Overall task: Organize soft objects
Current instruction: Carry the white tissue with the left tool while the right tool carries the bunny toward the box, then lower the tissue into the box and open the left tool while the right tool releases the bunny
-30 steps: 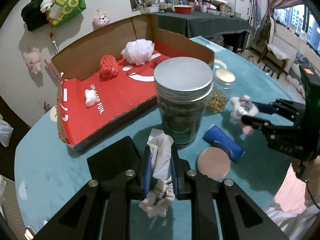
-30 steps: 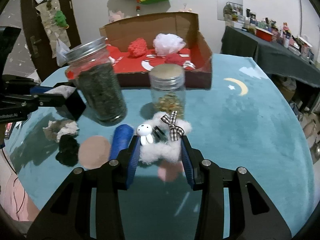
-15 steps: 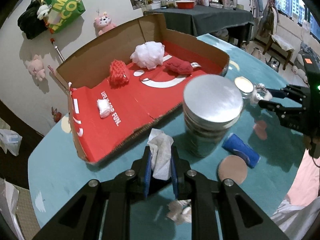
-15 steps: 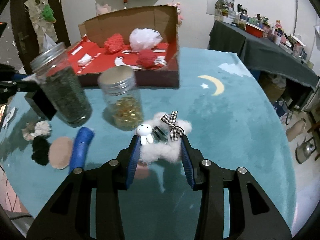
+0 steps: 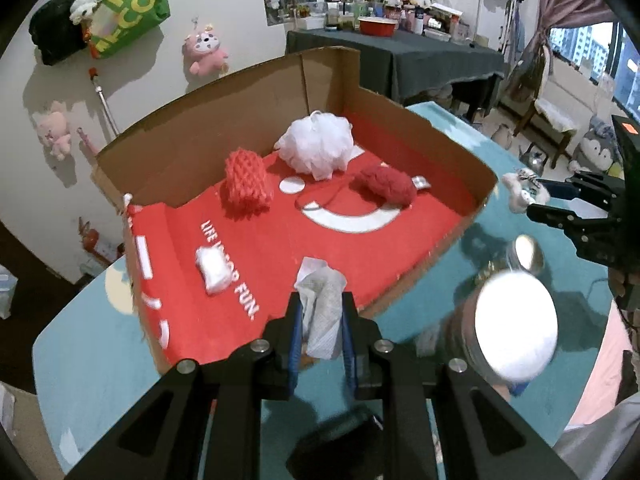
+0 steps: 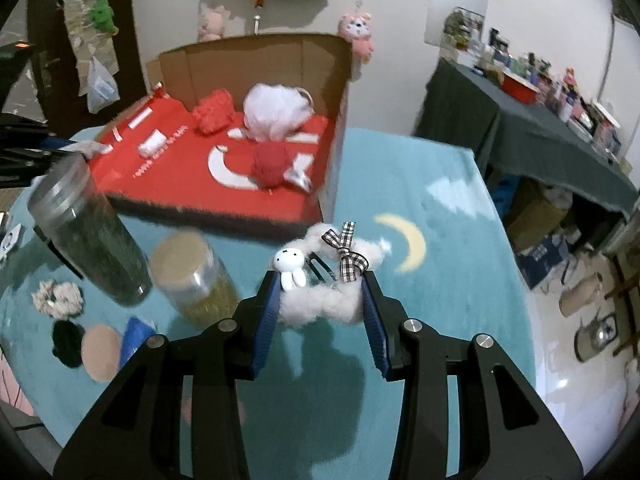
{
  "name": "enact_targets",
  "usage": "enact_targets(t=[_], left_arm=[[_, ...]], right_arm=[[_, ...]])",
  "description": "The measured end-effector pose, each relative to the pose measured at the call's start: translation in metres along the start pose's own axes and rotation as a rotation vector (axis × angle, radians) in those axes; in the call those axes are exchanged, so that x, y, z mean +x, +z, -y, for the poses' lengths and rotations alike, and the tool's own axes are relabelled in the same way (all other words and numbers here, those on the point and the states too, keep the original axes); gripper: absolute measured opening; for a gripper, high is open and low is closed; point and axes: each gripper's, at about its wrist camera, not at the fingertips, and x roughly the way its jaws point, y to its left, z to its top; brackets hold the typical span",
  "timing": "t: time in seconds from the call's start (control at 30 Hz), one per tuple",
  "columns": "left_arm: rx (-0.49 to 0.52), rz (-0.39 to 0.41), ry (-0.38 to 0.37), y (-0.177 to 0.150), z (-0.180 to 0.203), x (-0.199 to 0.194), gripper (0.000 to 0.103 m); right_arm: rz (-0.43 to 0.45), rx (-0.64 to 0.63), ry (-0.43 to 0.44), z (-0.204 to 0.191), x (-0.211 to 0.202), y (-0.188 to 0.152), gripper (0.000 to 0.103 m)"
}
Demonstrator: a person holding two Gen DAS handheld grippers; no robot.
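My left gripper [image 5: 320, 322] is shut on a crumpled white cloth [image 5: 322, 312], held just above the front edge of the red-lined cardboard box [image 5: 400, 236]. The box holds a white pouf [image 5: 316, 148], a red knitted piece [image 5: 245, 181], a dark red fuzzy piece [image 5: 386, 186] and a small white pad [image 5: 214, 271]. My right gripper [image 6: 320, 300] is shut on a fluffy white scrunchie [image 6: 320, 302] with a small bunny charm and a checked bow, raised over the teal table to the right of the box [image 6: 224, 204]; it also shows in the left wrist view [image 5: 520, 194].
Two lidded glass jars [image 6: 90, 236] [image 6: 192, 280] stand in front of the box. A grey-white scrunchie [image 6: 56, 298], a black scrunchie [image 6: 68, 342], a pink round pad [image 6: 100, 350] and a blue roll [image 6: 134, 338] lie on the teal table [image 6: 420, 280] at the left.
My left gripper has risen and moved forward with the cloth to the box's front edge. My right gripper has lifted and moved toward the box's right side with the scrunchie.
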Motion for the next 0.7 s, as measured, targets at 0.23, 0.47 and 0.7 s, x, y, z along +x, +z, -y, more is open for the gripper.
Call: enact_targets(t=[0.23,0.47,0.7], left_arm=[[0.022,0.015,-0.081,0.025,-0.01,0.022,0.018],[0.057,-0.011,-0.102,0.043,-0.014,0.05,0.019],[0.057,-0.084,-0.084,0.051,-0.032,0.083,0.019]], right_arm=[[0.006,-0.055,0.113,-0.011,0.013,0.045,0.038],[-0.065,-0.104,0.273,-0.034,0.06,0.096,0.038],[-0.175,-0.156,0.343,-0.059,0.116,0.129,0.038]])
